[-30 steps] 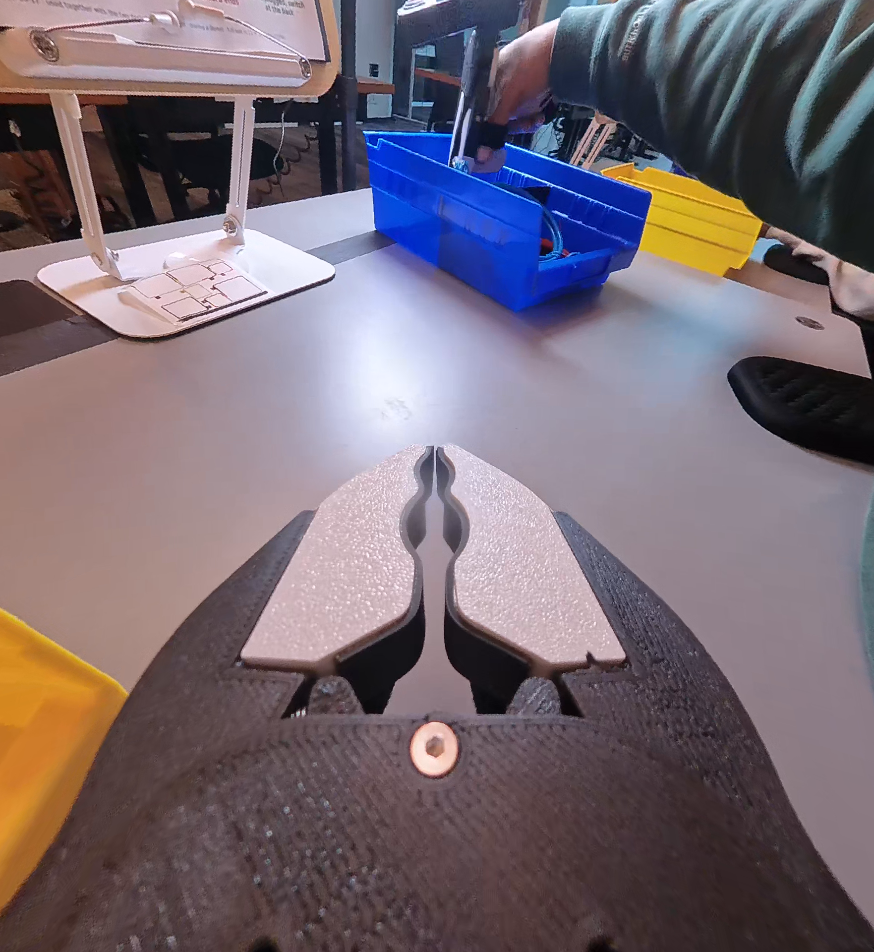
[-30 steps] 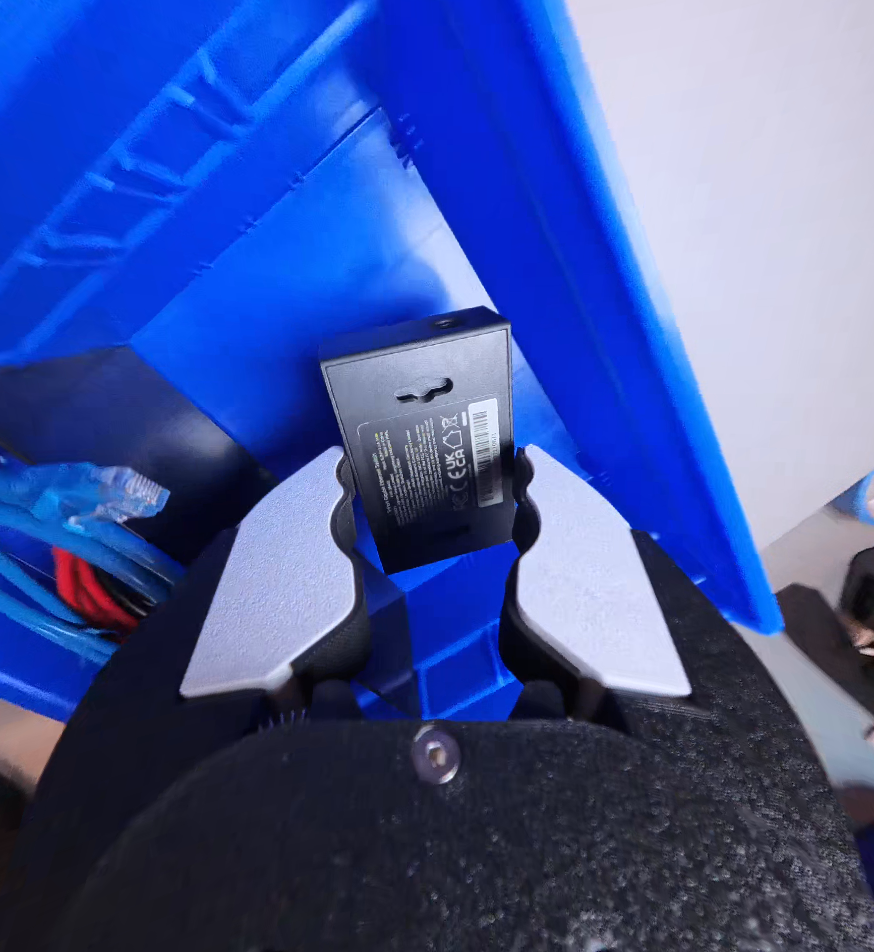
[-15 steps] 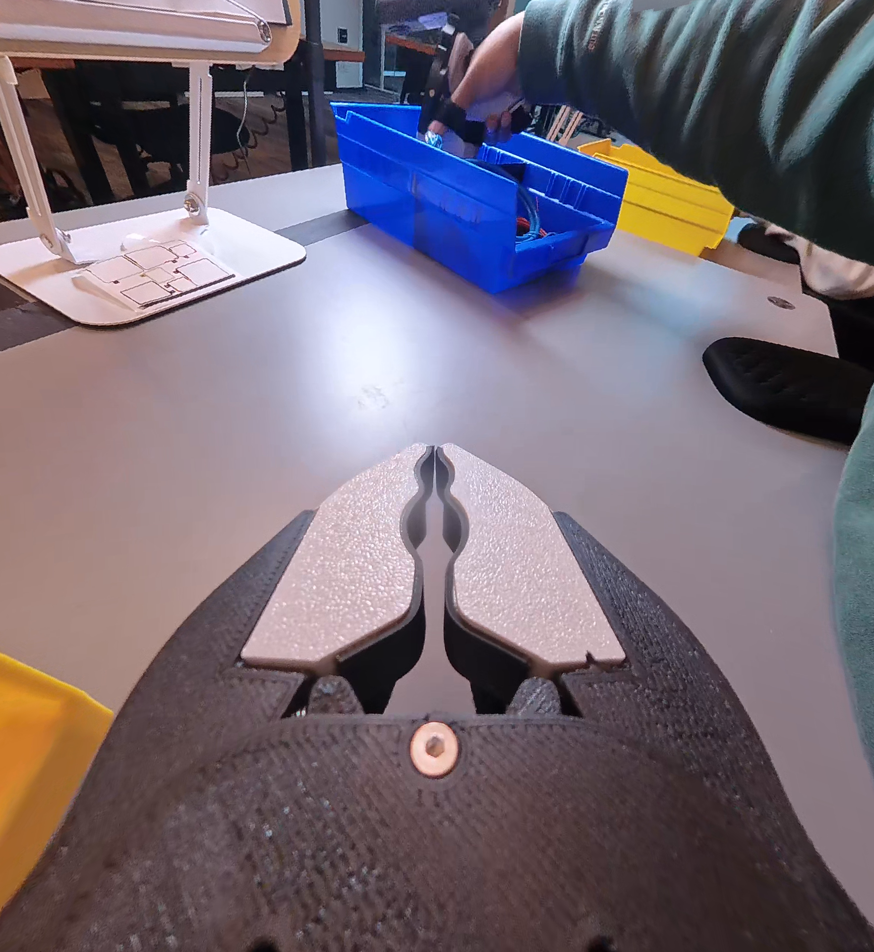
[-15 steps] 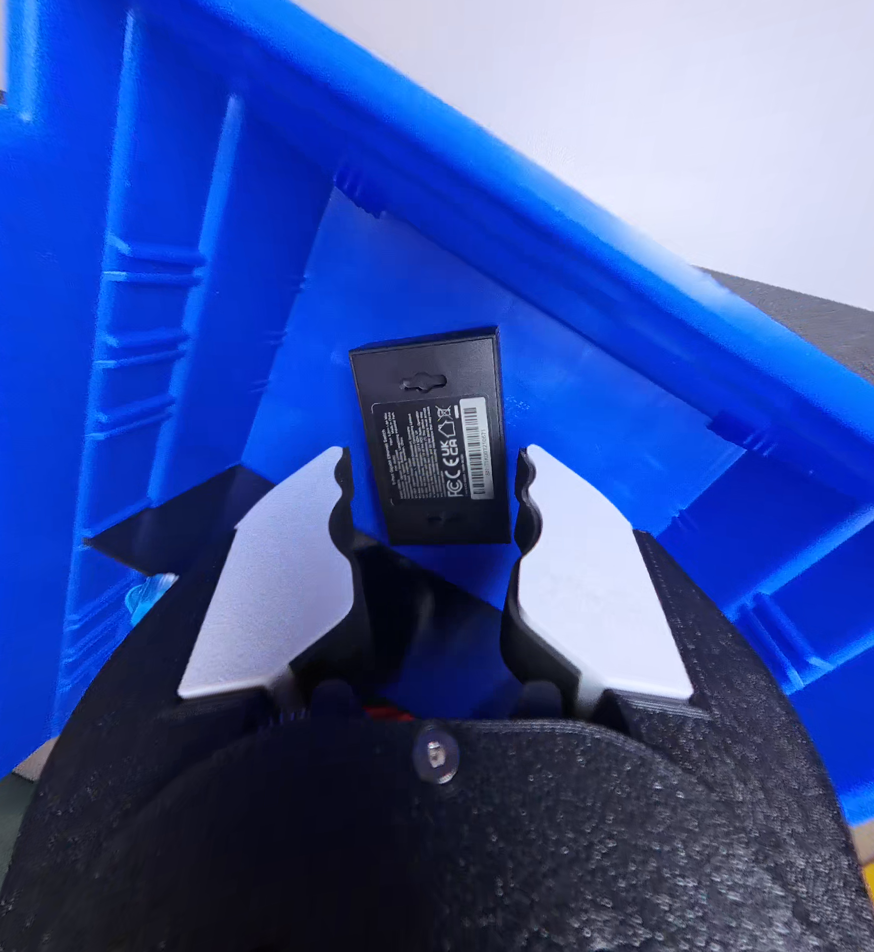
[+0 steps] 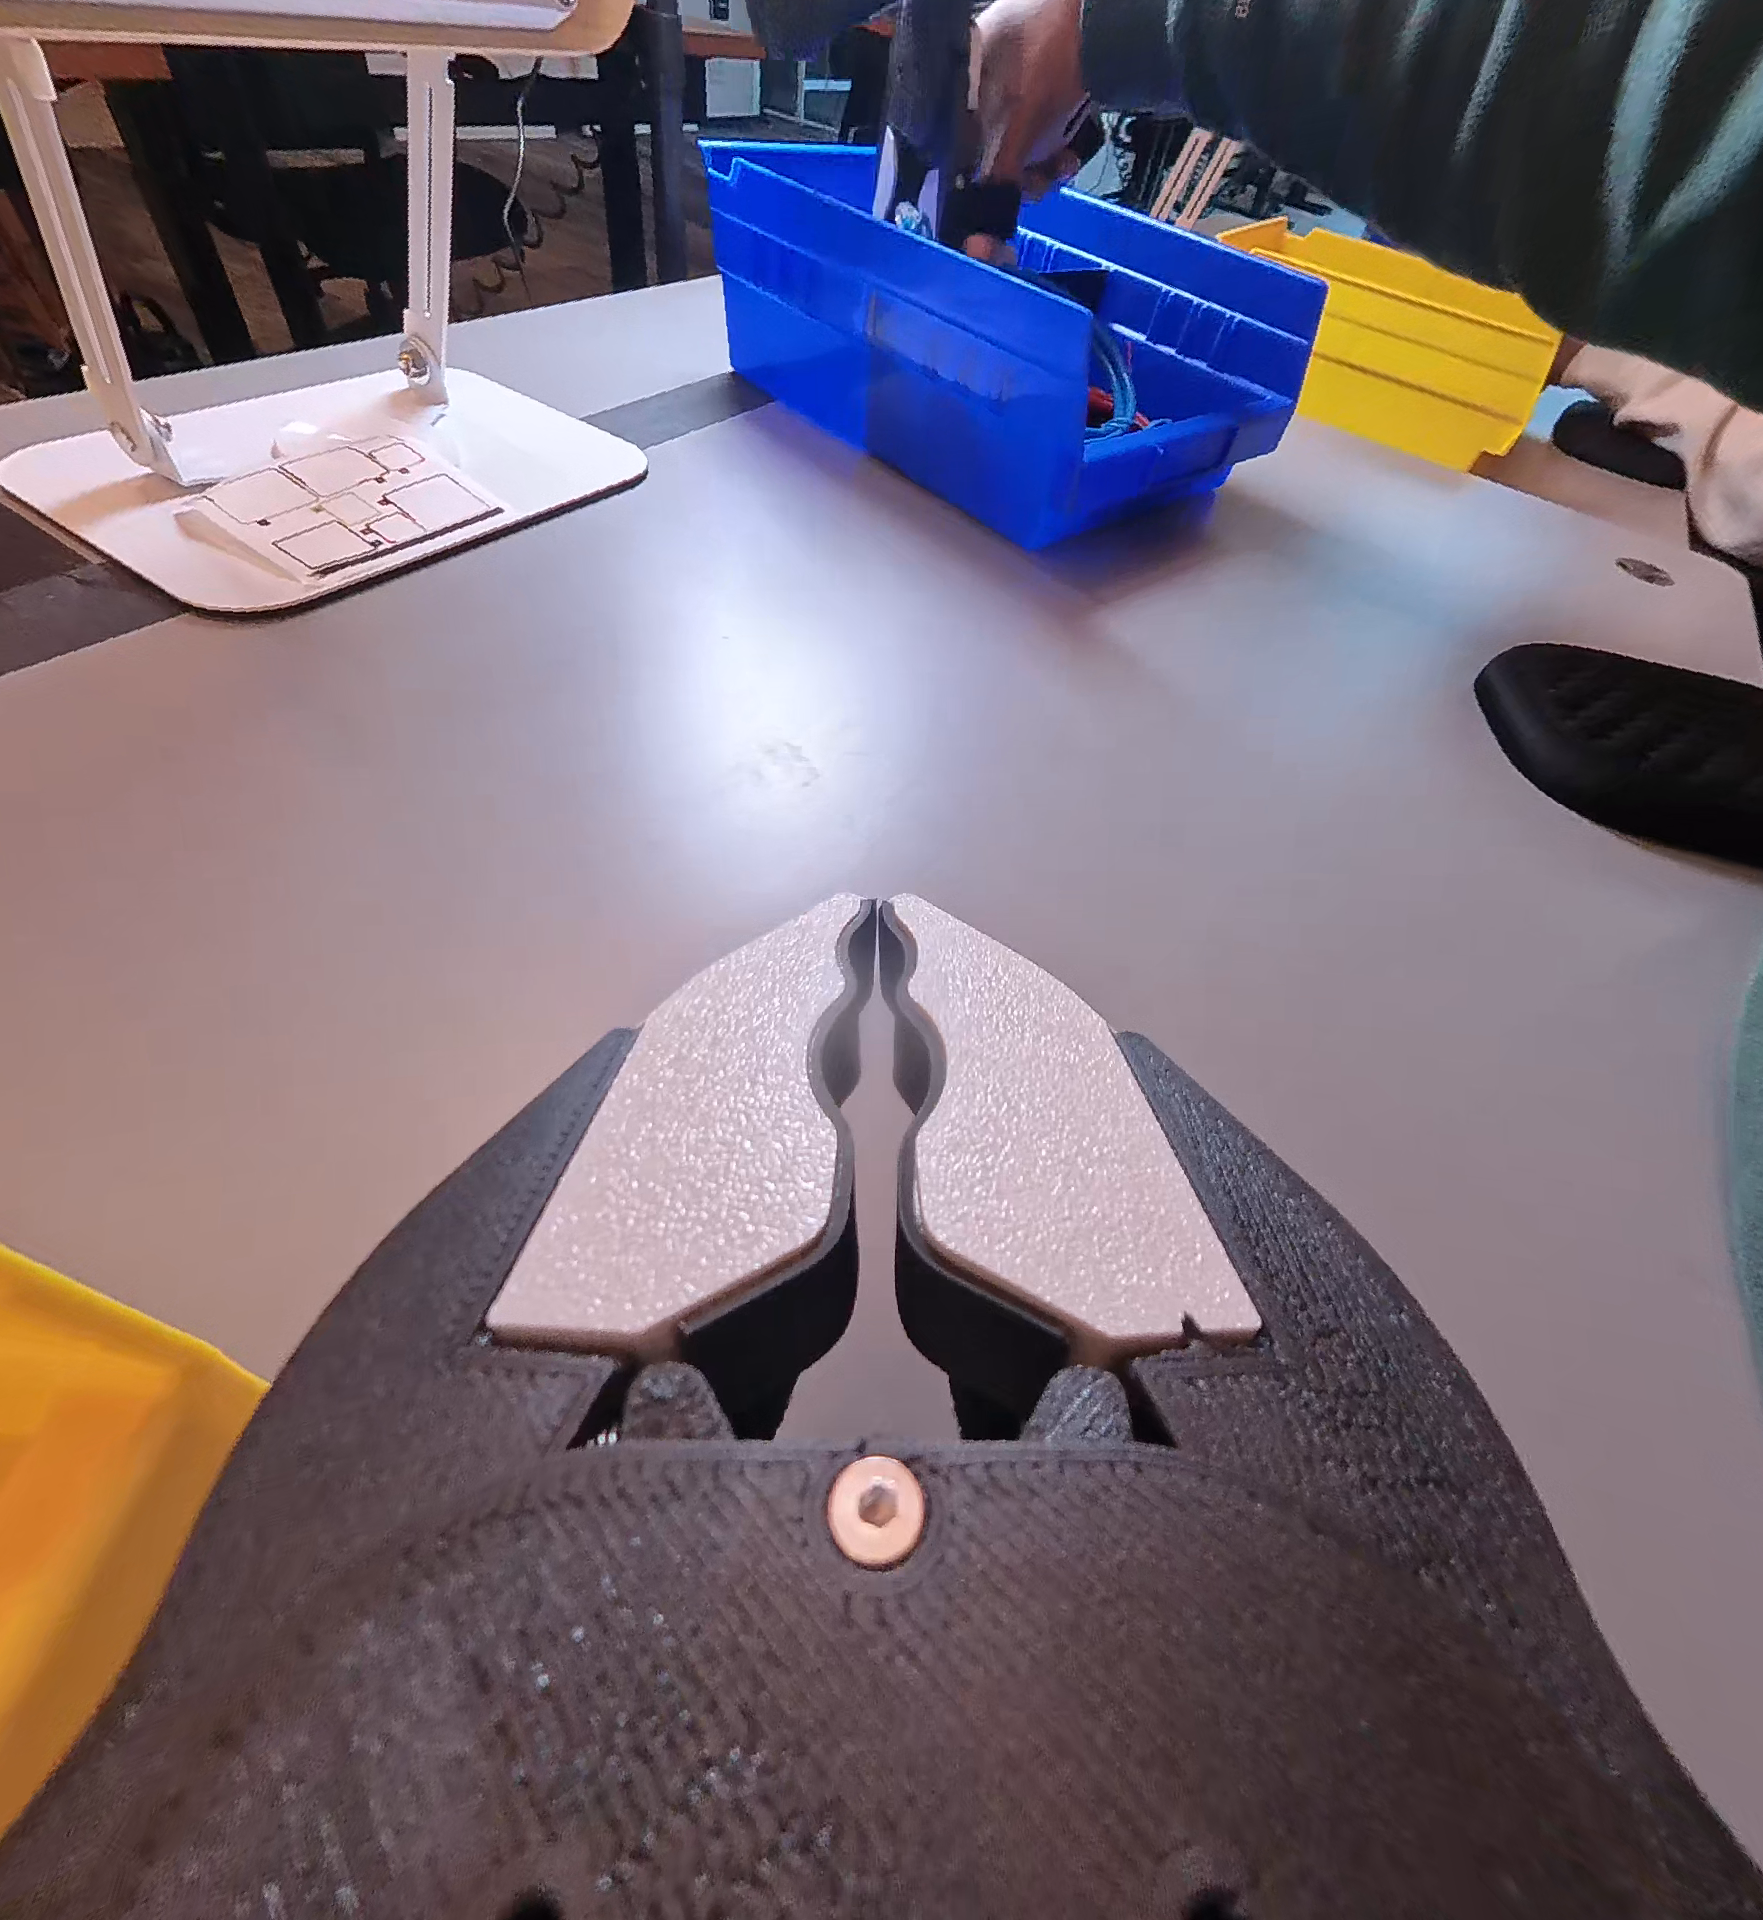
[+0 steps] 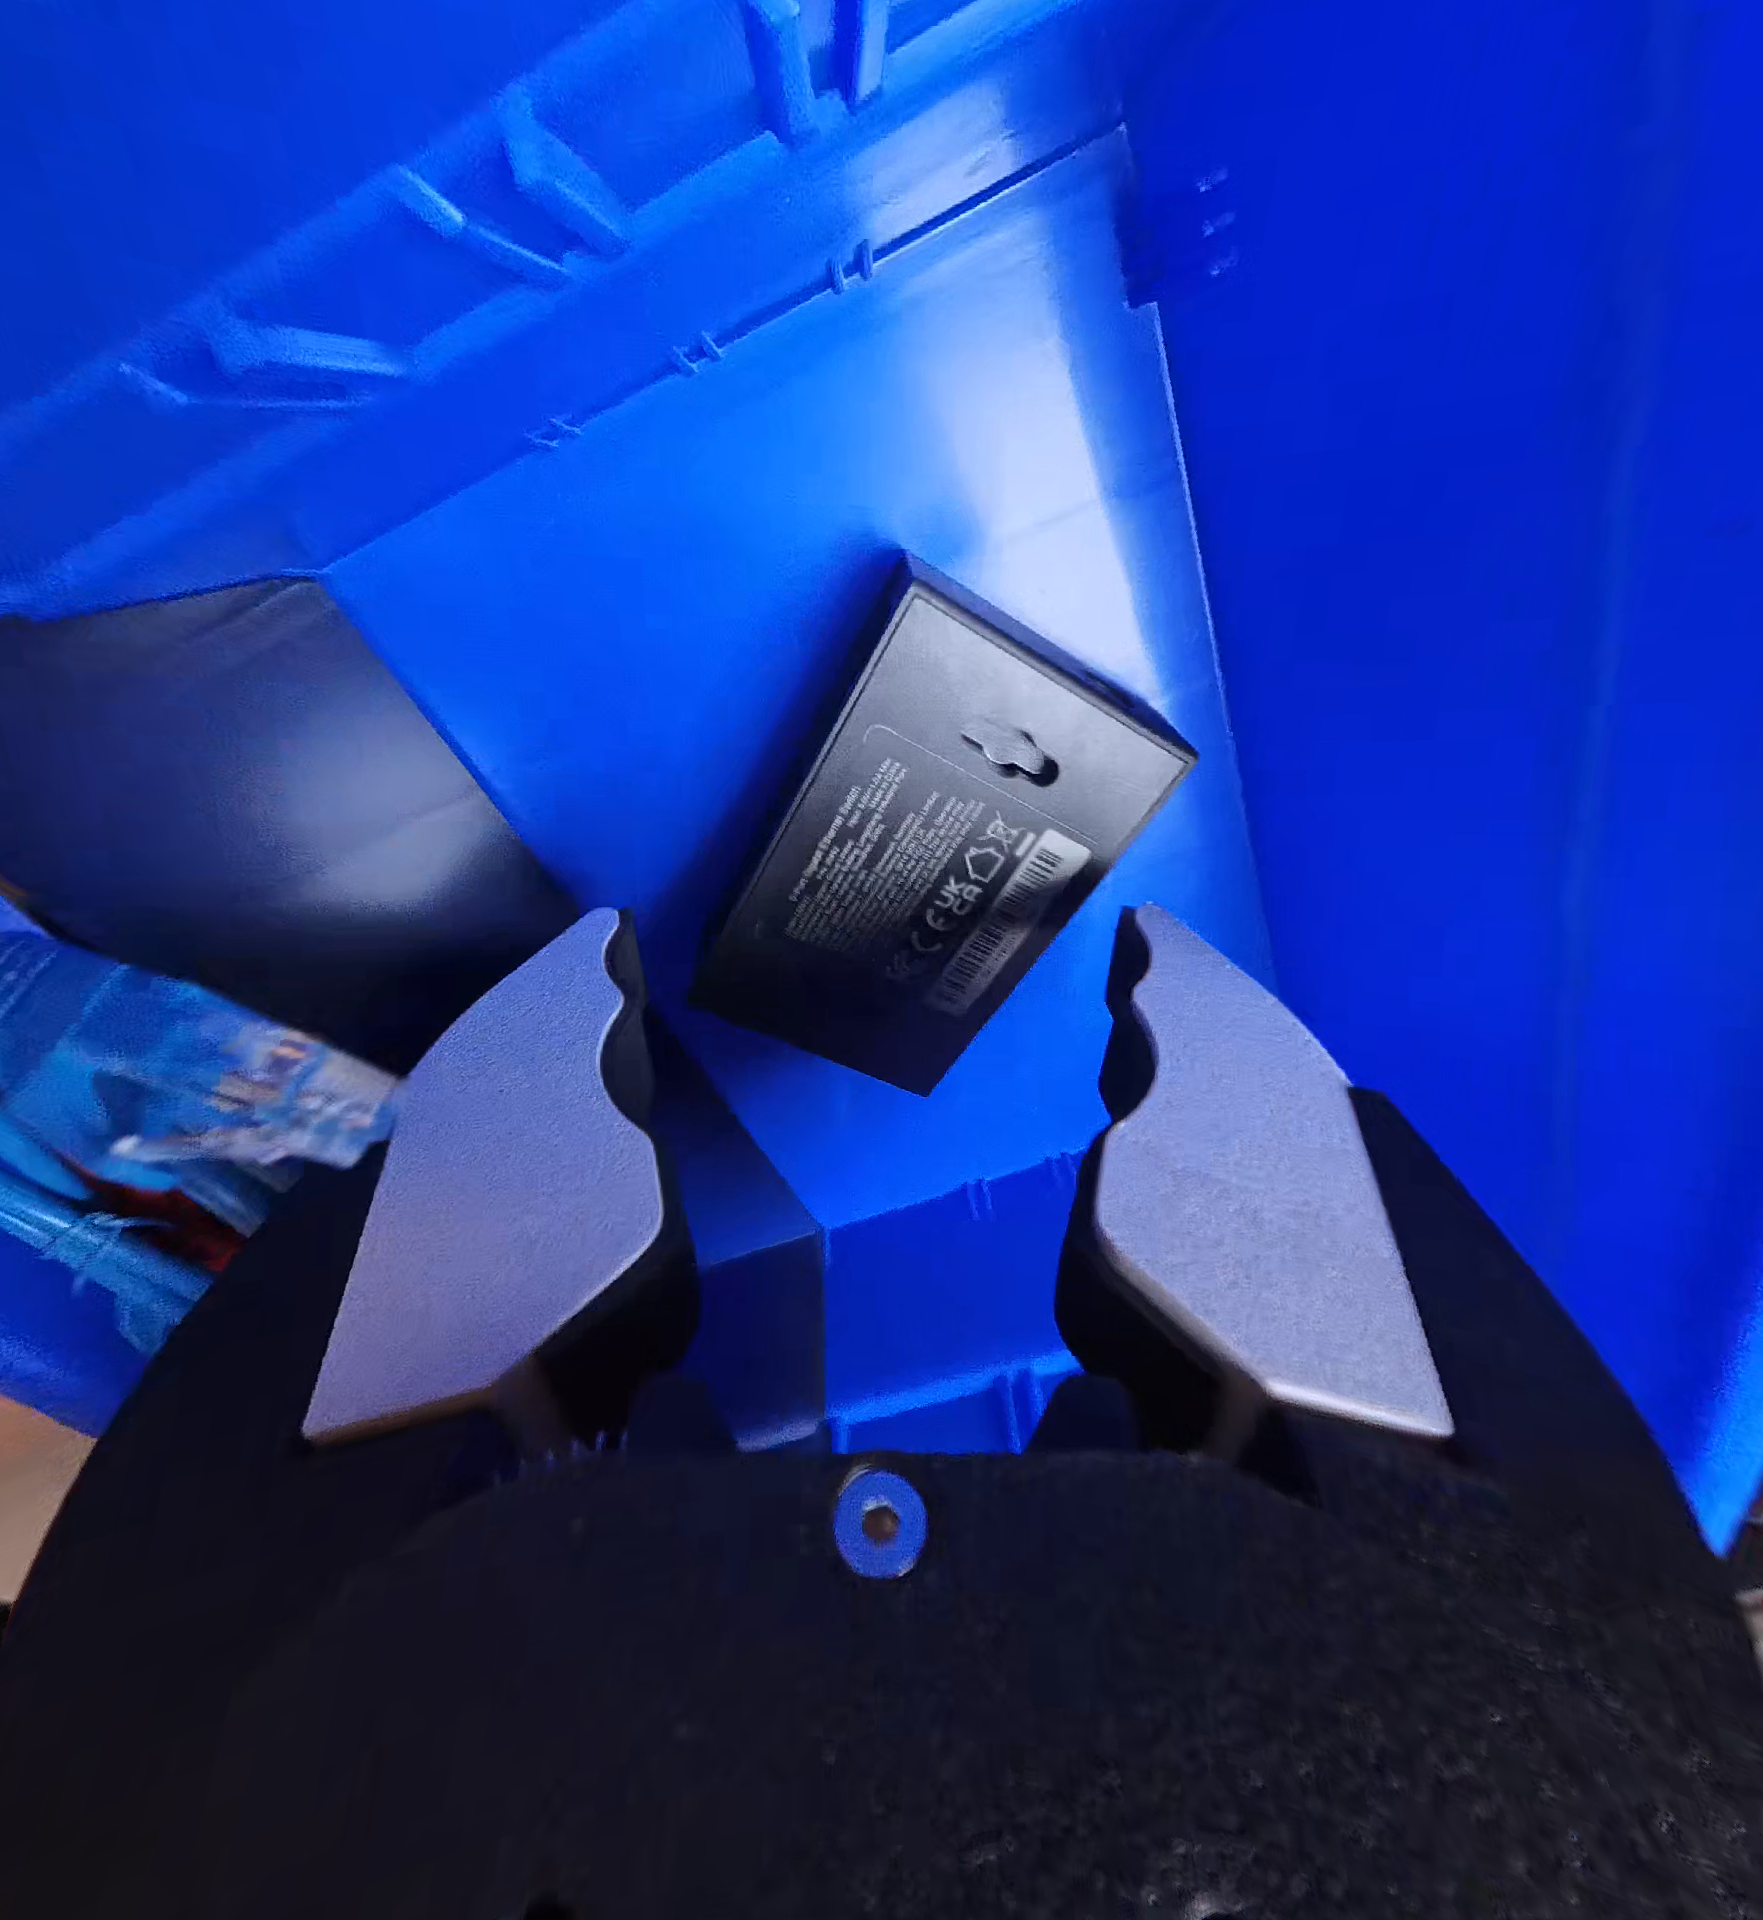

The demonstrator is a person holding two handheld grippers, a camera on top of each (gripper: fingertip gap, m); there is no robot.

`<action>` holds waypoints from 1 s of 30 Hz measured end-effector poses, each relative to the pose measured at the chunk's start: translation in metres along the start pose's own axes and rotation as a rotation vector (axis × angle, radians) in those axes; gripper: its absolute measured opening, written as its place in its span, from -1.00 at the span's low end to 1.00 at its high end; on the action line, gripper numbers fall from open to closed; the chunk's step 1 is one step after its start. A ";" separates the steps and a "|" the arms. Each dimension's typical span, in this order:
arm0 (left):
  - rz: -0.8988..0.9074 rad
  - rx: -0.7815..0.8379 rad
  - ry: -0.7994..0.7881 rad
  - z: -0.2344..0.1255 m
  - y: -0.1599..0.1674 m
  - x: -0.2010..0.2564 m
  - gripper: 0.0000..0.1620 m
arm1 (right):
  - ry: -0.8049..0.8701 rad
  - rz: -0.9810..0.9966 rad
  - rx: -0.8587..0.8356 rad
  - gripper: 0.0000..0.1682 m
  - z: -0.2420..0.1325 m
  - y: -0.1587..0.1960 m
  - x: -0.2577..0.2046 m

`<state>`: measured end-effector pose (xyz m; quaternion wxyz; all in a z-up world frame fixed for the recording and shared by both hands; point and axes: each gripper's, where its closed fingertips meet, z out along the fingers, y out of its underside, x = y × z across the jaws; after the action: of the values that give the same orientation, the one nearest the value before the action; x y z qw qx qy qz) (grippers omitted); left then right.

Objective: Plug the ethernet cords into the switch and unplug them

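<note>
Right gripper point(image 6: 866, 935) hangs fingers spread over the tilted switch point(image 6: 944, 836) in the blue bin point(image 6: 1479, 520); square up before closing. Left gripper point(image 5: 877, 920) idles, fingers together.

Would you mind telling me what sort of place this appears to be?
Probably an office or lab workbench: a grey table carries a blue parts bin and yellow bins, with more desks and dangling cables in the room behind.
</note>
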<state>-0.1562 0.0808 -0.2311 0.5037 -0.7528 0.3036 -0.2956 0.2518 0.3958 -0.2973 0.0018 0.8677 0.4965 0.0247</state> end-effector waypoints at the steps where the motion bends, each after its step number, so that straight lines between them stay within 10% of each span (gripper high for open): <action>1: 0.000 -0.002 -0.003 0.000 0.000 -0.001 -1.00 | -0.023 0.016 -0.005 -0.02 0.002 -0.001 -0.002; 3: -0.003 0.000 -0.004 -0.001 0.000 -0.001 -1.00 | -0.016 0.065 0.040 -0.28 0.001 -0.010 0.002; 23: 0.013 -0.006 0.026 0.000 -0.001 0.005 -1.00 | 0.103 0.112 0.149 -0.26 -0.061 -0.013 0.012; 30: -0.195 0.067 0.203 0.023 -0.013 0.030 -0.76 | 0.109 -0.208 0.451 -0.27 -0.146 -0.049 -0.098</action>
<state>-0.1179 0.0752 -0.2220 0.4642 -0.7276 0.2685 -0.4278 0.1532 0.3329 -0.1572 -0.2161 0.7879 0.5753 -0.0401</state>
